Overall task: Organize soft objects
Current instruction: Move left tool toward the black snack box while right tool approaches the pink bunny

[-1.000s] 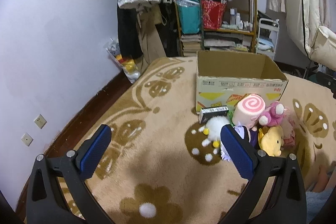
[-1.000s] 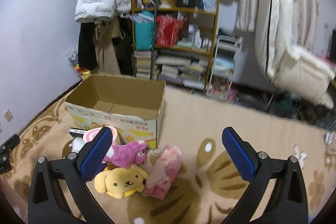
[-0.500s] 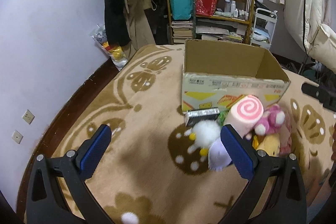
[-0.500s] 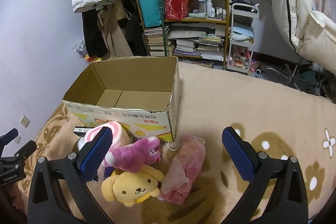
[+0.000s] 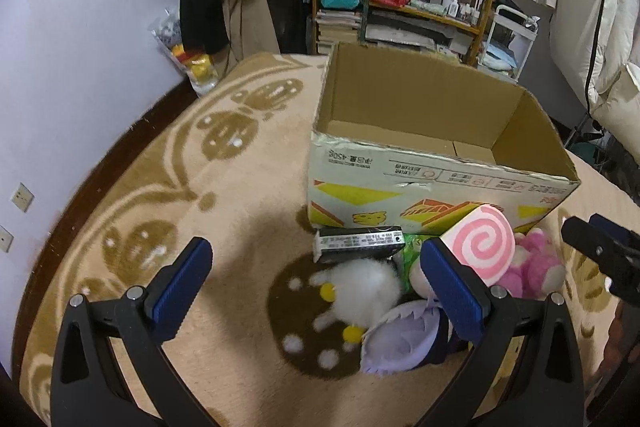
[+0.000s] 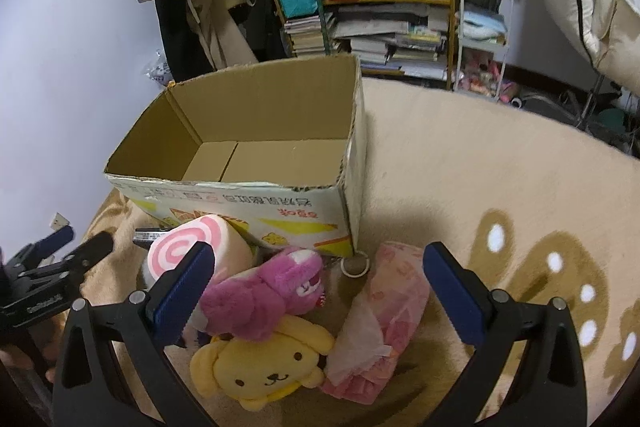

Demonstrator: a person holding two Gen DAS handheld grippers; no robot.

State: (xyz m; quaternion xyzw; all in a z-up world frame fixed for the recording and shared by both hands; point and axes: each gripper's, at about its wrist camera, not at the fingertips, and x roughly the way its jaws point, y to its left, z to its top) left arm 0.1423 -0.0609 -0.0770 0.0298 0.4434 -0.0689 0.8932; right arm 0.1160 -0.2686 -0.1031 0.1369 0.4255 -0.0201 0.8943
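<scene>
Left wrist view only: white fluffy toy (image 5: pixel 362 291), lilac plush (image 5: pixel 402 345), black carton (image 5: pixel 358 242), all on the rug (image 5: pixel 180 163) before the cardboard box (image 5: pixel 400 179).
Right wrist view only: yellow dog plush (image 6: pixel 262 367), pink tissue pack (image 6: pixel 384 311), tape ring (image 6: pixel 355 264).
Both: pink swirl roll cushion (image 6: pixel 192 247), magenta plush (image 6: pixel 264 291).
Left gripper (image 5: pixel 316 291): wide open, holds nothing, above the white toy.
Right gripper (image 6: pixel 318 291): wide open, holds nothing, above the magenta plush.

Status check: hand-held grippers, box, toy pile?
Left hand-held gripper open; right hand-held gripper open, nothing held. Cardboard box empty. Plush pile on the rug: swirl roll, purple plush, yellow dog.
</scene>
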